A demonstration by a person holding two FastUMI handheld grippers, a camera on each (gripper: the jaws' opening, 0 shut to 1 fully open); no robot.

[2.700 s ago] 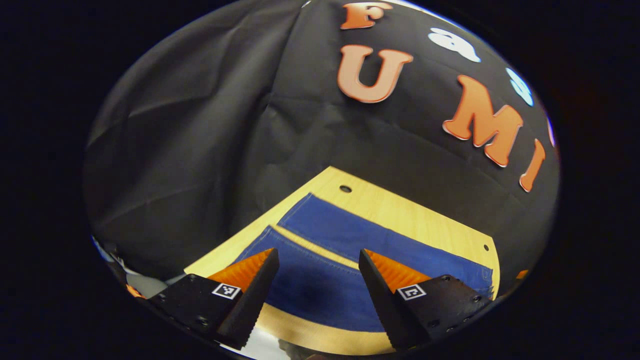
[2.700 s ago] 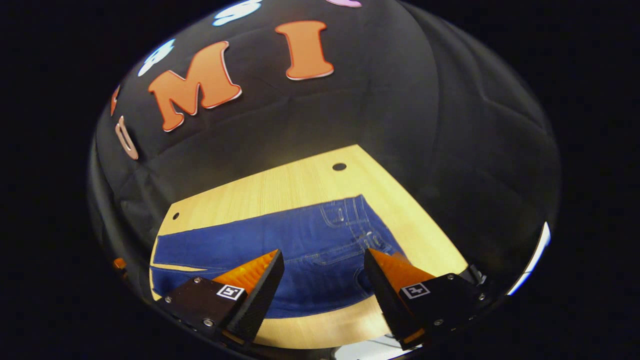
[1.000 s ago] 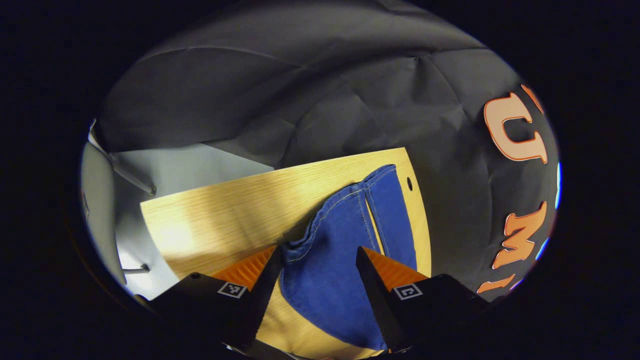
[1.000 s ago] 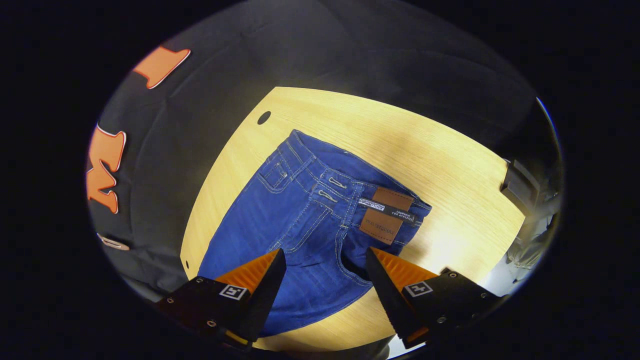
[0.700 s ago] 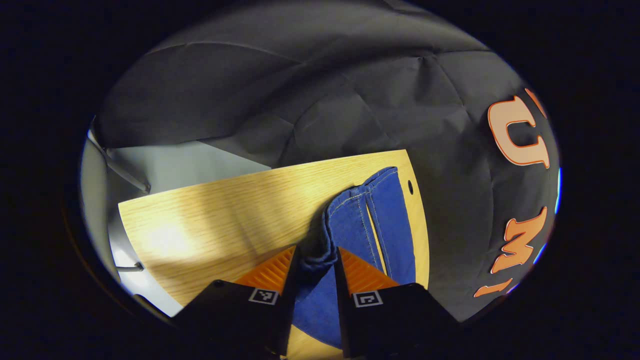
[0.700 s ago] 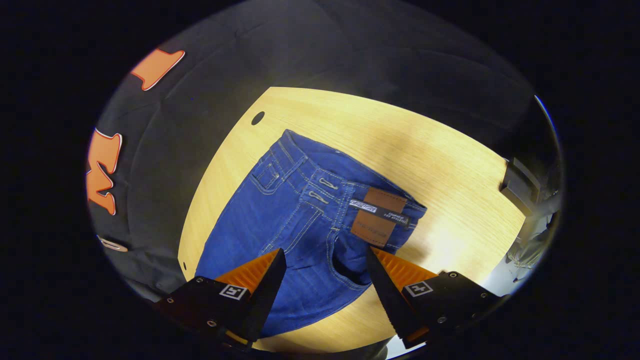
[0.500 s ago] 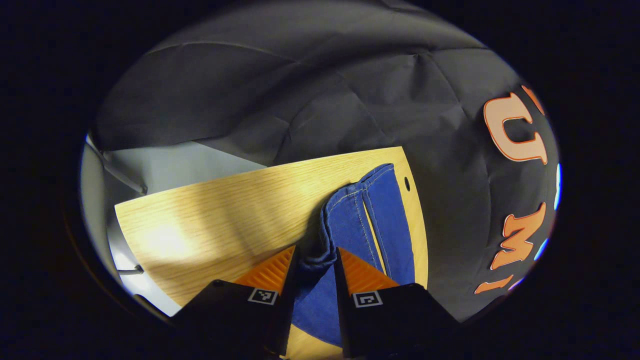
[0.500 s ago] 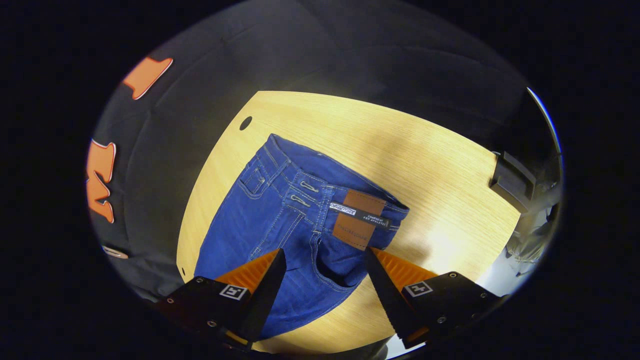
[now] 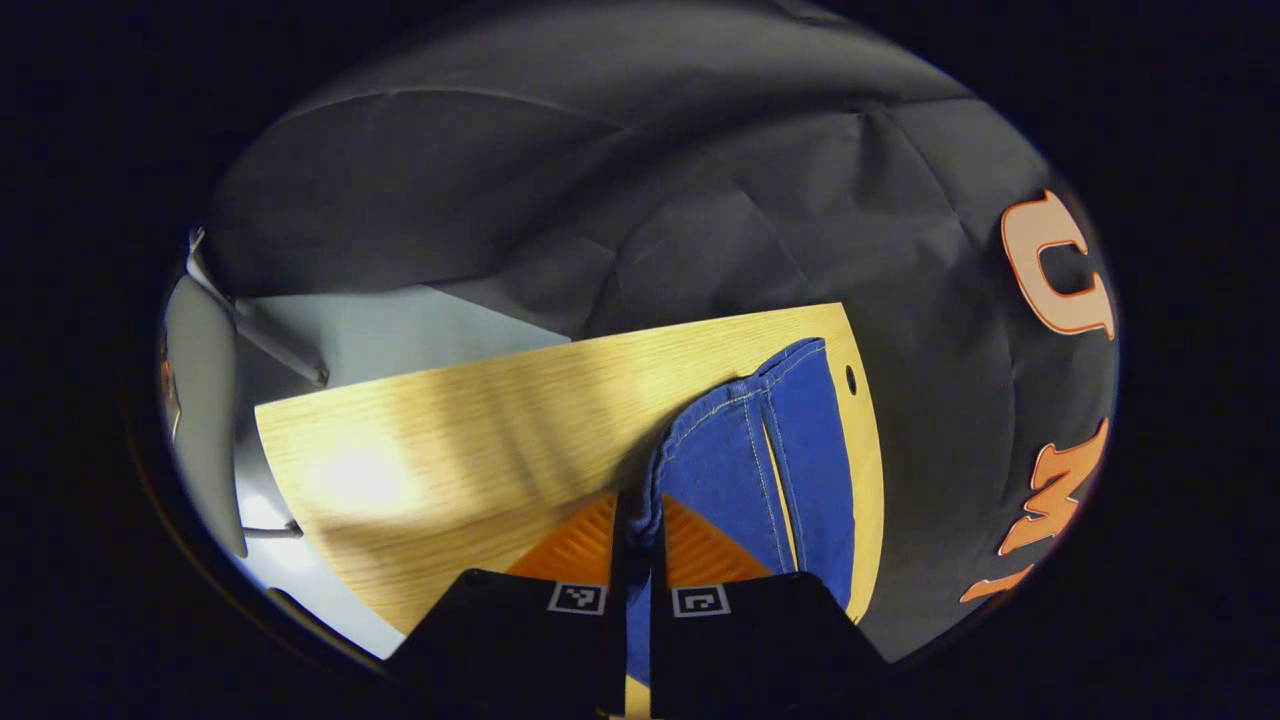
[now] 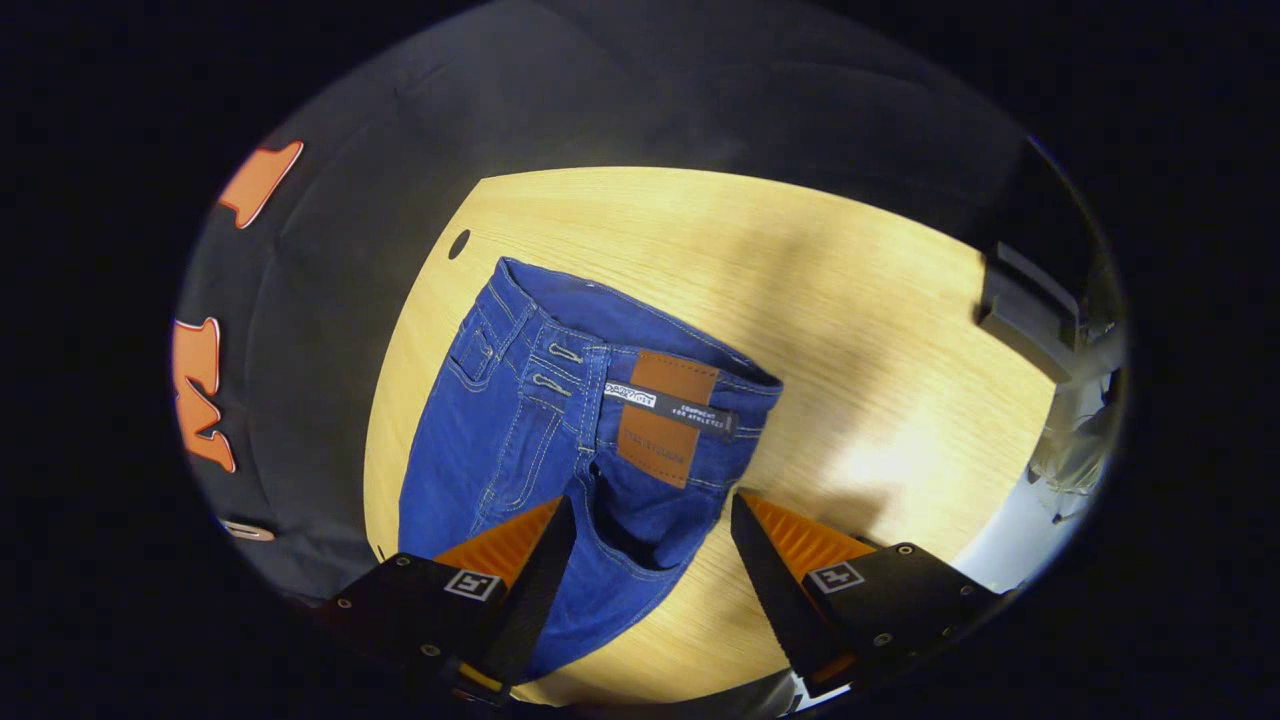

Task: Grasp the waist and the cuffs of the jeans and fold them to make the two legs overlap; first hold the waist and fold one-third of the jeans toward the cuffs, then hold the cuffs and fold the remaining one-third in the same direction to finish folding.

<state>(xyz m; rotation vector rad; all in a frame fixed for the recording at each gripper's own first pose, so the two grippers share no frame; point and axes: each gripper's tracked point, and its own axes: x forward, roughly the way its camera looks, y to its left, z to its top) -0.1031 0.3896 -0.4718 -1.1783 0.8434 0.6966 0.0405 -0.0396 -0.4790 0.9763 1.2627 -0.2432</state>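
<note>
Jeans: the blue denim jeans (image 10: 540, 430) lie flat on the pale wooden tabletop (image 10: 850, 330), both legs side by side and not yet overlapped, so the lengthwise fold looks like the step in hand.
Cuff end: in the left gripper view the near leg's stitched cuff (image 9: 700, 420) is bunched and raised off the wood, because the left gripper (image 9: 637, 545) has it pinched.
Left gripper: its fingers are drawn almost together with a thin ridge of denim between them; both press on the cloth, a grip at the hem edge that lets the whole leg be carried over.
Waist end: in the right gripper view the waistband (image 10: 640, 340) with its brown leather patch (image 10: 665, 415) faces up, its near corner just ahead of the fingers.
Right gripper: the right gripper (image 10: 645, 555) hangs with fingers spread wide on either side of the near hip edge, gripping nothing; I judge it is lined up to bite there.
Why both ends: holding waist and cuff together should keep the leg straight as it turns over.
Risk: a shallow bite on thick denim may slip.
</note>
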